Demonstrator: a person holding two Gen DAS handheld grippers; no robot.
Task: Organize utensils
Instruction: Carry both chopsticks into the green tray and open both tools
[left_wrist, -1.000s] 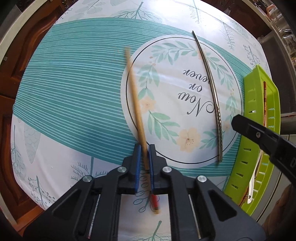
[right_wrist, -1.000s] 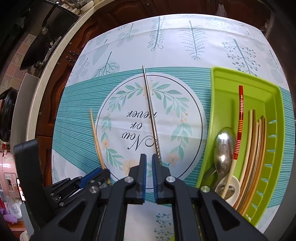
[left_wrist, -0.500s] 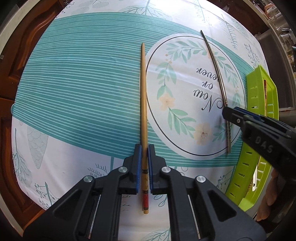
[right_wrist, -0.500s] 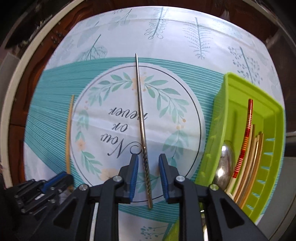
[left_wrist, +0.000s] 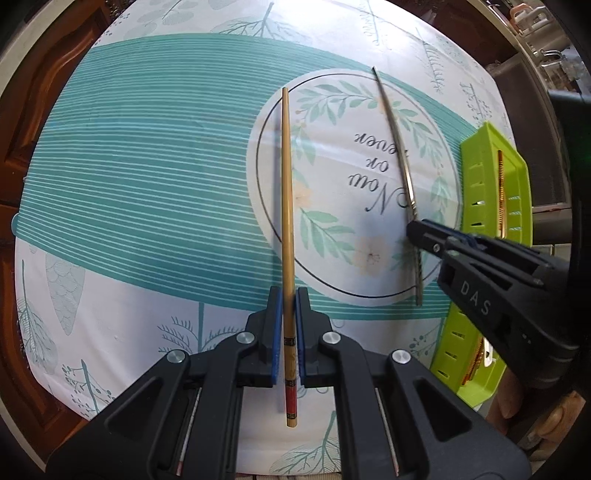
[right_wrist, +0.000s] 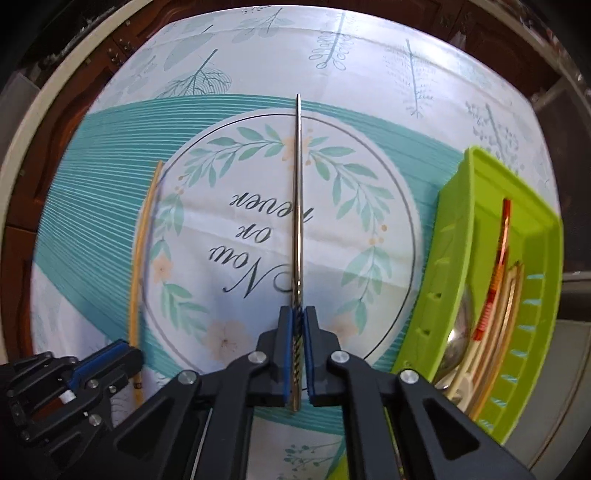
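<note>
Wooden chopstick (left_wrist: 287, 206) at far left, lying on the patterned cloth (left_wrist: 140, 192) of the counter, its red-banded butt toward me. My left tool (left_wrist: 289, 332) sits narrow around that butt end, blue pads flanking the shaft; I judge it gripped, though whether the stick is lifted off the cloth cannot be told. Centre: metal chopstick (right_wrist: 297, 206), laid across the printed circle, twisted handle nearest me. My right tool (right_wrist: 297, 350) is drawn in close on that twisted section, pads touching or nearly touching it on both sides. Far right: green tray (right_wrist: 458, 236), just beside the circle's edge, already carrying a spoon (right_wrist: 456, 343), a red-striped chopstick (right_wrist: 500, 251) and several pale ones.

Step in hand, as I judge it: paired grasp of the two loose chopsticks. Next move calls for a firm pinch, a level lift, then travel rightward over the tray wall, each stick aligned lengthwise with those inside before release.
</note>
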